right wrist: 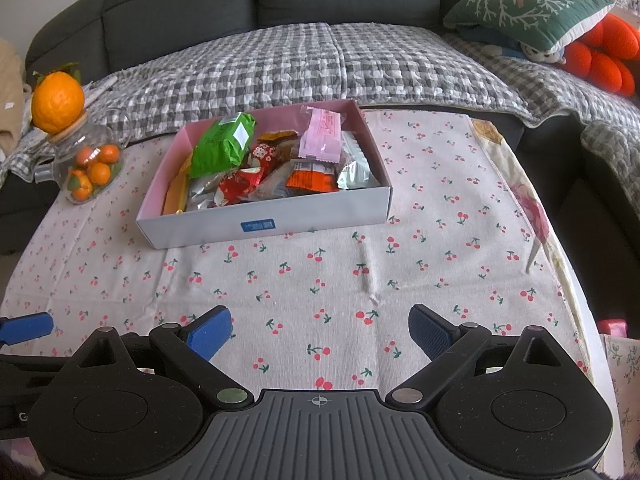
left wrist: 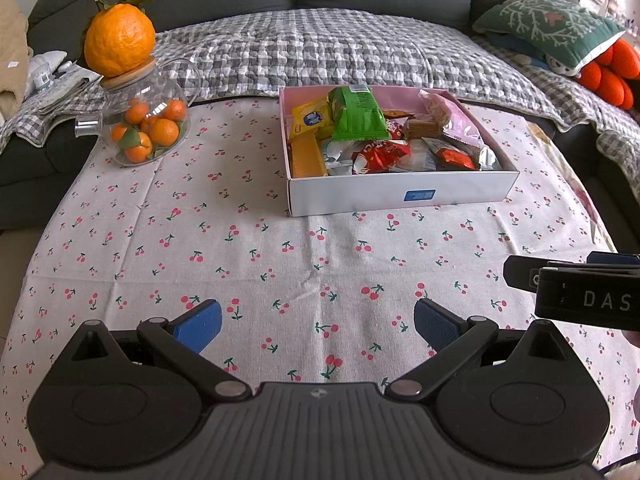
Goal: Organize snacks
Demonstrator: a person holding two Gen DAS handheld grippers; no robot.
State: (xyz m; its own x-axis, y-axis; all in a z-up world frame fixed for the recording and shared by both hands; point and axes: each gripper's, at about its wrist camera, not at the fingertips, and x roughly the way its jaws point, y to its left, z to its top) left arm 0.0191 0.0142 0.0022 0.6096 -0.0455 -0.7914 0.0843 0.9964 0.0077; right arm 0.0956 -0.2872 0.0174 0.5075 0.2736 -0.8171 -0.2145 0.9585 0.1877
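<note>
A white box with a pink inside (left wrist: 400,194) (right wrist: 264,220) stands on the cherry-print tablecloth (left wrist: 240,248) (right wrist: 440,220) and holds several snack packs: a green bag (left wrist: 356,114) (right wrist: 224,144), a pink pack (right wrist: 322,136), red and orange wrappers (left wrist: 380,156) (right wrist: 312,180). My left gripper (left wrist: 318,326) is open and empty, over the cloth well in front of the box. My right gripper (right wrist: 320,332) is open and empty, also in front of the box. The right gripper's body shows in the left wrist view (left wrist: 580,292).
A glass jar of small oranges (left wrist: 146,128) (right wrist: 90,168) with a big orange on its lid (left wrist: 119,40) (right wrist: 58,102) stands at the table's far left. A sofa with a checked blanket (left wrist: 340,52) (right wrist: 320,64) and a green cushion (left wrist: 548,24) (right wrist: 524,8) lies behind.
</note>
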